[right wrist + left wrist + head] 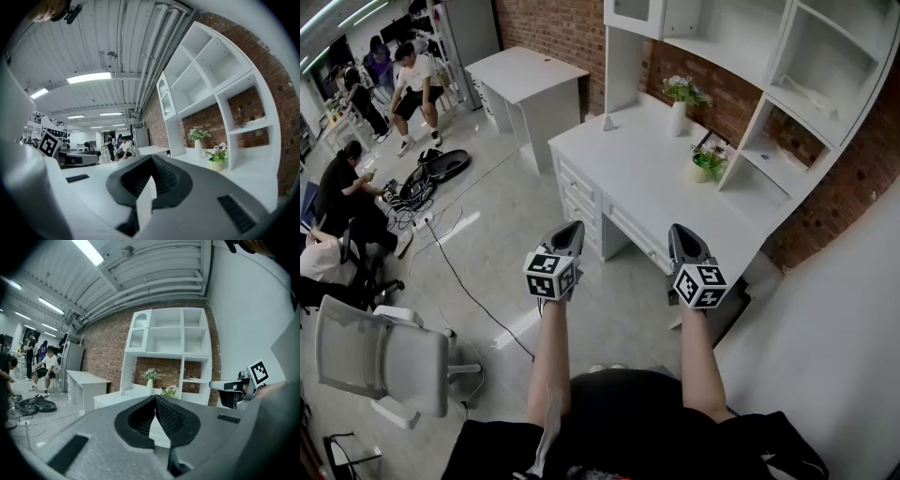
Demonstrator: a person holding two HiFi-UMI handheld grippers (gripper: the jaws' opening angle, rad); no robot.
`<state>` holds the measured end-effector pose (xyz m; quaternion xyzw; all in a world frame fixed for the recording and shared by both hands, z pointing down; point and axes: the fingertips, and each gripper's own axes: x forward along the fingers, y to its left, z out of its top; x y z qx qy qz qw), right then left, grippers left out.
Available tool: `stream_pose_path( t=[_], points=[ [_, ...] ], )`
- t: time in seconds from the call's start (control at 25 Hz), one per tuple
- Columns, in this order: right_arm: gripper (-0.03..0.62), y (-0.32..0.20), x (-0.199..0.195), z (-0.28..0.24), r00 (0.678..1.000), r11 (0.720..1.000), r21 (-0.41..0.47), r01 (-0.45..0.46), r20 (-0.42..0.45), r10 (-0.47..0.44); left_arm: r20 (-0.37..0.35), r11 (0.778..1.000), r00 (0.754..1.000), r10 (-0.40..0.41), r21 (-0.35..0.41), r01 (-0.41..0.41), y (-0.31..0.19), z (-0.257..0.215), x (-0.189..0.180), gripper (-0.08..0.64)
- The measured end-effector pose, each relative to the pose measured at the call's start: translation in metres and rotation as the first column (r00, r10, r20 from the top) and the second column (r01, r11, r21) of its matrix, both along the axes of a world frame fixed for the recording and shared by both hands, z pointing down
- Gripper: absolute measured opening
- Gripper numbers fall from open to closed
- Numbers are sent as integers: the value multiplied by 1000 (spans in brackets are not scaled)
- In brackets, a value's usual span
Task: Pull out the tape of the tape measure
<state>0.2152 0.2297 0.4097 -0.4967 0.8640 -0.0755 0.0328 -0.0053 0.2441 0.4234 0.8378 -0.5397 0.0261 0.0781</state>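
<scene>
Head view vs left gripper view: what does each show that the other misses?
Head view only: the office chair and the person's forearms. Left gripper view only: the ceiling lights, and the left gripper with jaws shut on nothing. Both: the white desk, flower vase, right gripper. No tape measure in either.
</scene>
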Motion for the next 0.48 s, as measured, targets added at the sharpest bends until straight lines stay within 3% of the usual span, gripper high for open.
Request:
stream_pose_path(
  t=[0.48],
  points=[
    [-3,-4,-8,3,1000,1000,-7,6,9,-6,9,1000,1000,-6,-23,6,0,5,-7,9]
  ],
)
